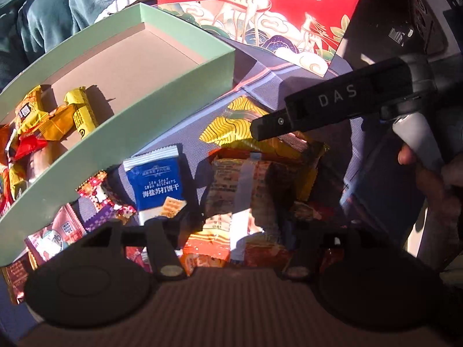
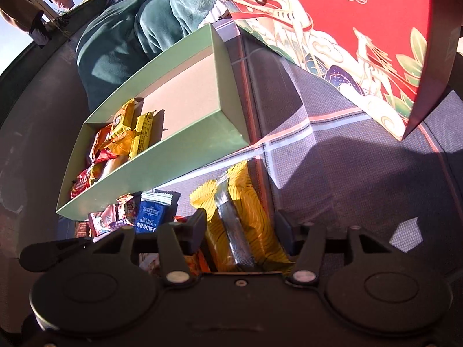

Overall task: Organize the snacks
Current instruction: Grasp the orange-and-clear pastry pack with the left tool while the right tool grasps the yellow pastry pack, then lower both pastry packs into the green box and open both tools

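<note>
A pale green box (image 1: pixel 179 92) (image 2: pixel 185 162) holds several yellow and red snack packets (image 1: pixel 52 118) (image 2: pixel 121 133) at one end. Loose snacks lie beside it: a blue soda biscuit packet (image 1: pixel 159 182) (image 2: pixel 150 214) and a yellow patterned packet (image 1: pixel 246 121) (image 2: pixel 243 219). My right gripper (image 2: pixel 240 228) (image 1: pixel 260 127) stands with its fingers on either side of the yellow patterned packet, not visibly squeezing it. My left gripper (image 1: pixel 240 225) is open low over an orange packet (image 1: pixel 243 185) in the pile, its fingers dark against the snacks.
A large red gift box (image 1: pixel 275 8) (image 2: pixel 361 29) with deer art stands behind. A grey-purple woven cloth (image 2: pixel 347 167) covers the table. A person in dark green clothing (image 2: pixel 130 37) sits beyond the green box. More small packets (image 1: pixel 58 231) lie by the box's near end.
</note>
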### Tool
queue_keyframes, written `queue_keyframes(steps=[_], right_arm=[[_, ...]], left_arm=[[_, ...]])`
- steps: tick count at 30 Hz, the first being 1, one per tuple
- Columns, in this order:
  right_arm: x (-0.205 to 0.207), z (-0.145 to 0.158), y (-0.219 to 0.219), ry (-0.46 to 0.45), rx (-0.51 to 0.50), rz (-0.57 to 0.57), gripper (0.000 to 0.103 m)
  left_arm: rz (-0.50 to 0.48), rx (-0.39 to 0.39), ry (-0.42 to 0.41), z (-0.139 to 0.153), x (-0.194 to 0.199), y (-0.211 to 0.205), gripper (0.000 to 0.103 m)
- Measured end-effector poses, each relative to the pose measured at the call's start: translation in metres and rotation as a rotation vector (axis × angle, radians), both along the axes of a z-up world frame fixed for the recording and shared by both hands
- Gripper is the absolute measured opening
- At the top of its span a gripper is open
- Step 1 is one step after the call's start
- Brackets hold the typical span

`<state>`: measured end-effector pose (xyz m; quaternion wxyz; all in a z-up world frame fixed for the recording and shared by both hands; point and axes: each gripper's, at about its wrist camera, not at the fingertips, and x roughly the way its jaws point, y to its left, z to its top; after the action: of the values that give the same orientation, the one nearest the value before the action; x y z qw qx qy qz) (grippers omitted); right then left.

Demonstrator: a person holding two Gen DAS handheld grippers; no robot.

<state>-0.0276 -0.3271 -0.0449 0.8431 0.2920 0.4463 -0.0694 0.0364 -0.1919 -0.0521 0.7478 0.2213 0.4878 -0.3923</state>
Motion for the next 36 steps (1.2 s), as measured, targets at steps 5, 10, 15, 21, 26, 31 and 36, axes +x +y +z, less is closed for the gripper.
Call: queue_keyframes(steps=[5, 10, 15, 21, 26, 31, 36], right_arm=[[-0.004, 0.002, -0.003, 0.007, -0.017, -0.049, 0.053], [-0.009, 0.005, 0.000, 0.023, -0.060, -0.053, 0.053], [-0.005, 0.006, 0.007, 0.041, -0.105, -0.031, 0.053], [0.014, 0.000, 0.045, 0.056, -0.227, 0.063, 0.071], [0.022, -0.002, 0.078, 0.086, -0.455, 0.149, 0.052], [0.013, 0.011, 0.072, 0.074, -0.394, 0.130, 0.046], [-0.001, 0.042, 0.063, 0.022, -0.307, 0.112, 0.046]], left_arm=[[-0.014, 0.045, -0.056, -0.003, 0.007, -0.015, 0.089], [-0.039, 0.055, -0.050, -0.009, 0.001, -0.023, 0.042], [0.082, -0.017, 0.010, 0.003, 0.006, 0.011, 0.040], [0.197, -0.083, 0.062, 0.016, 0.014, 0.055, 0.040], [0.233, -0.111, 0.065, 0.019, 0.018, 0.068, 0.040], [0.242, -0.143, 0.061, 0.024, 0.019, 0.072, 0.040], [0.239, -0.186, 0.030, 0.045, 0.023, 0.071, 0.040]])
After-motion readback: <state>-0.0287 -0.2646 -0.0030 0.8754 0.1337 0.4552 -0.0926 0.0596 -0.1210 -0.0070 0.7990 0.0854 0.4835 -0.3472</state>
